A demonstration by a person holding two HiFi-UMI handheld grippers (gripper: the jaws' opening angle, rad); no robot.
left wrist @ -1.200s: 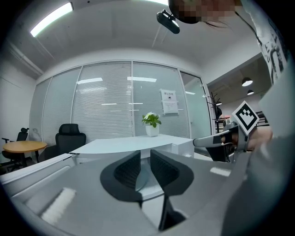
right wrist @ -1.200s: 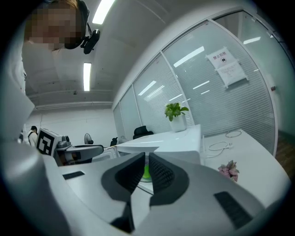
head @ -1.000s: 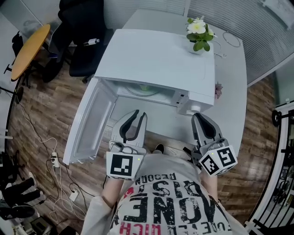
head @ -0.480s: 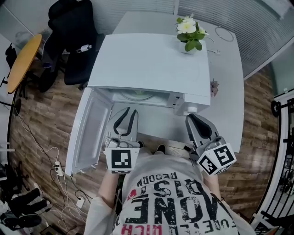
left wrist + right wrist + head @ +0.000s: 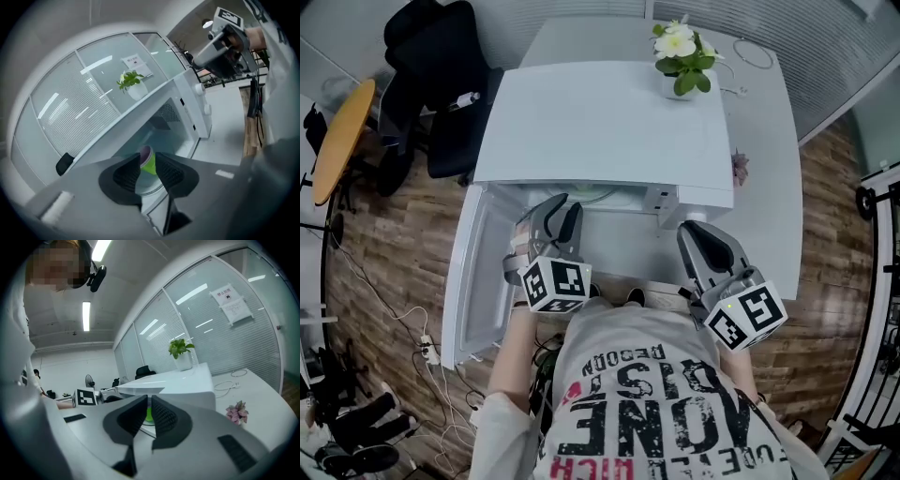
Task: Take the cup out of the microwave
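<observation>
Overhead, the white microwave (image 5: 600, 122) sits on a white table (image 5: 769, 197) with its door (image 5: 480, 277) swung wide to the person's left. A potted plant (image 5: 680, 49) stands at the far right corner of its top. The left gripper (image 5: 560, 217) points into the open mouth, its tips at the front edge of the cavity. The right gripper (image 5: 698, 236) hangs just outside, in front of the control panel and over bare tabletop. A black office chair (image 5: 431, 66) stands on the wooden floor off to the left, and the oven's roof hides most of the inside from this angle. In the left gripper view, the jaws are spread with a clear gap. In that gap shows the cup (image 5: 148, 158), green with a pale purple rim, standing on the glass turntable (image 5: 146, 184) inside the cavity, beyond the jaw tips. Whether either pad touches it cannot be made out. The right gripper shows at the upper right of that view, held in a hand. In the right gripper view, the jaws stand only a narrow slit apart and pinch nothing. Through the slit a sliver of the green cup shows inside the oven, well ahead of the tips. A loose cable (image 5: 229, 376) lies on the table to the right of the microwave.
</observation>
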